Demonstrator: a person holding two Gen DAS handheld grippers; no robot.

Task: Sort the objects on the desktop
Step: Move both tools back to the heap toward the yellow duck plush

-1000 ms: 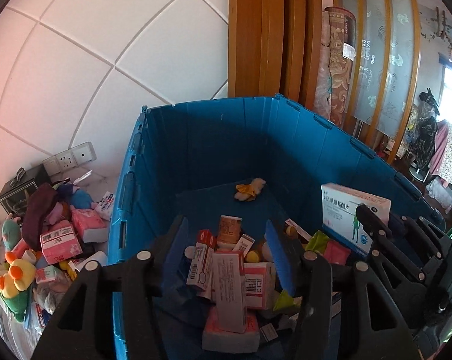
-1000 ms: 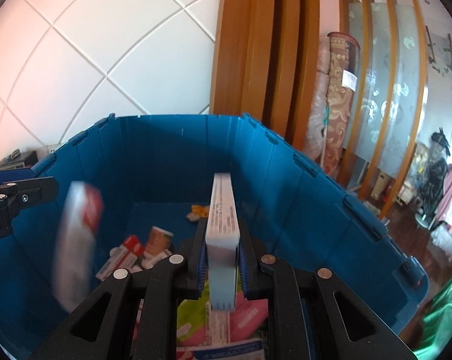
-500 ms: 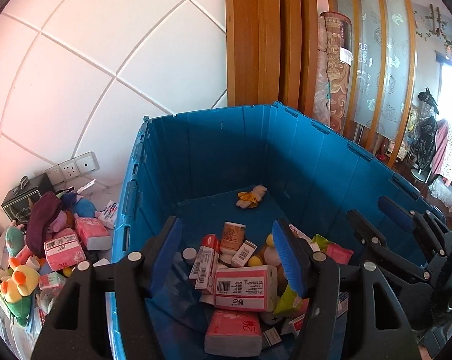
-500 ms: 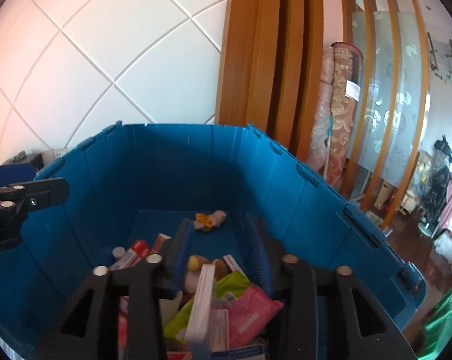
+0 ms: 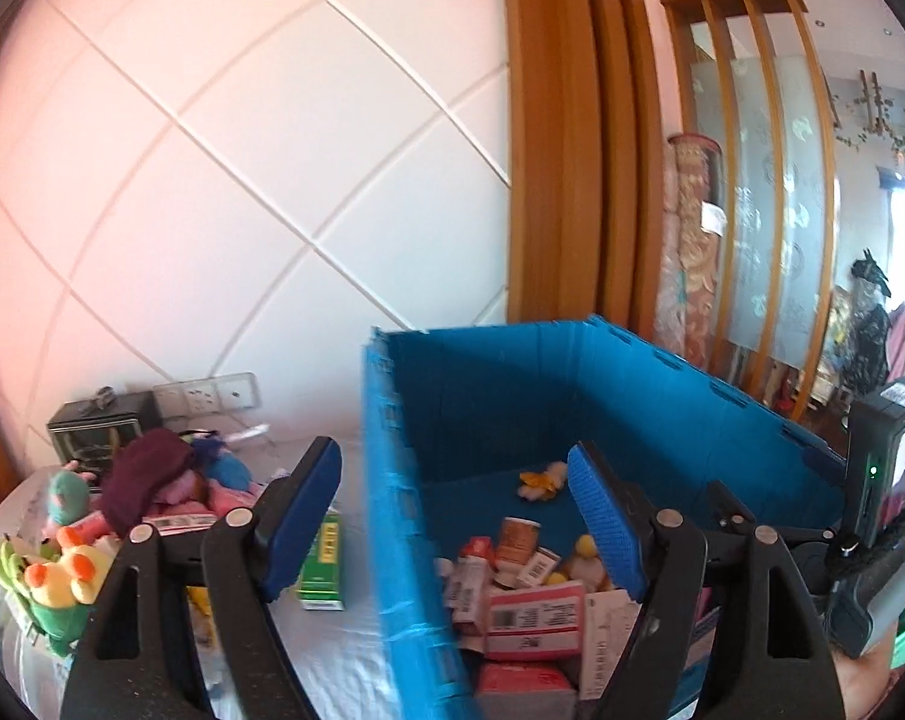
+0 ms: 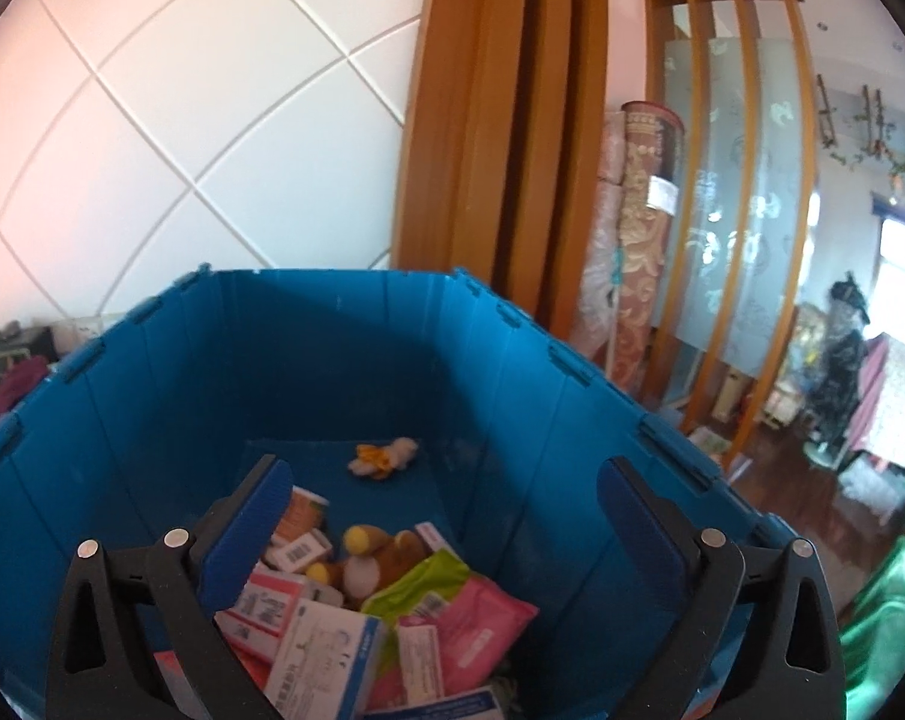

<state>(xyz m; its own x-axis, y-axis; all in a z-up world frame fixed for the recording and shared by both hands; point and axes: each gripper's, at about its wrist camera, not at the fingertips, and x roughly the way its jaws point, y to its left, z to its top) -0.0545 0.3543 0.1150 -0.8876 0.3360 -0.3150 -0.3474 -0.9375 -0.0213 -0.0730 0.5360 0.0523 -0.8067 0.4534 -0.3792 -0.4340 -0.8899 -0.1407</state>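
Note:
A deep blue crate (image 5: 662, 420) holds several medicine boxes, packets and small plush toys. My left gripper (image 5: 452, 480) hangs over the crate's left wall. Its jaws are opening and nothing is between the pads. One finger is above the table and the other is above the crate. My right gripper (image 6: 446, 480) is above the inside of the blue crate (image 6: 152, 420), its jaws opening wide and empty. Below it a white and blue medicine box (image 6: 326, 654) lies loose on the heap. A green box (image 5: 323, 564) stands on the table just left of the crate.
Left of the crate, on the white table (image 5: 332, 660), is a pile with a plush duck (image 5: 62, 576), a maroon cloth (image 5: 143, 474) and pink boxes. A black box (image 5: 98, 432) and wall sockets (image 5: 206, 396) sit behind it. A tiled wall and wooden frame rise beyond the crate.
My right gripper let go of the white box, which dropped into the crate, and its jaws spread wide. My left gripper swung left from over the crate to its left wall and widened.

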